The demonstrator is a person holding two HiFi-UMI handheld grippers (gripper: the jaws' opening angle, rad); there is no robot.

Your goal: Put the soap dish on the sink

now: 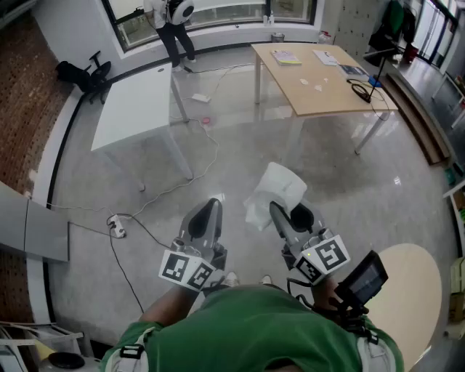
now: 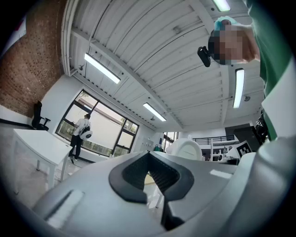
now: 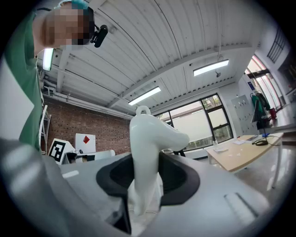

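White and shiny, the soap dish is up in the air, over the grey floor. The right tongs hold it. In the right gripper view the two dark pads squeeze the dish from both sides. It sticks up tall between them, with a little ring on top.

The left tongs hold nothing. Their jaws look a little apart, and you can see a bit of the room through the gap. The gap is small, so I am not sure how wide they really are.

So the first part of the job looks done: the dish has been picked up and sits tight in the grip.

The rest is not done. No sink shows in any view. What does show is a wooden counter with papers on it, a white counter, and big windows with another person standing far off beside them. The dish is well away from both counters.

I think the job is somewhere in the carrying part. The sink has yet to come into view. Then the dish must be brought over to it, set down flat on it, and let go.
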